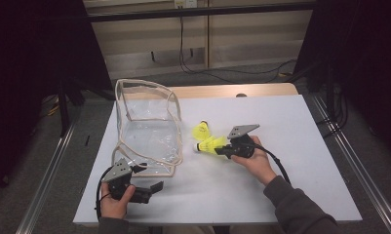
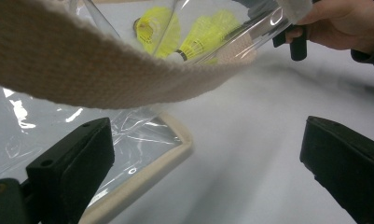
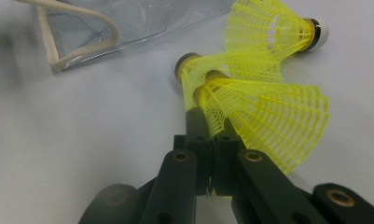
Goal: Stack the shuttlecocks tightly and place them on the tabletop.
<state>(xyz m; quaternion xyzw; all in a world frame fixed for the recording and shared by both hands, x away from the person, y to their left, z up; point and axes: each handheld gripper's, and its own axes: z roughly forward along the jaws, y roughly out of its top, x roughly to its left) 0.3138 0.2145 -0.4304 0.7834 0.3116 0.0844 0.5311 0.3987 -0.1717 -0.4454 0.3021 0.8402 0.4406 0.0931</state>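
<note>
The work in hand looks like packing yellow shuttlecocks into the clear plastic bag [image 1: 146, 124], and this is the pick-up step. The right tool [image 1: 222, 149] has its jaws pressed together on the mesh skirt of a shuttlecock [image 3: 264, 109], which seems to have another nested in it, lying on the white bench [image 1: 290, 146] just right of the bag. A second shuttlecock [image 1: 202, 130] lies just behind it, close to the bag's right wall. The left tool [image 1: 154, 187] rests at the bag's near left corner with its jaws spread and nothing between them; in the left gripper view the bag's cream fabric edging [image 2: 82, 74] arches just above those jaws and the bag's flat corner lies by the left jaw. The bag stands half upright, its trimmed mouth seemingly facing toward the person's side, though the clear plastic makes the exact opening hard to read. The next move probably calls for the left tool to pinch that edging and hold the mouth wide while the right tool lifts its shuttlecock, carries it left over the rim and lets go inside. The grip sits on springy mesh, so a slow carry would suit.
</note>
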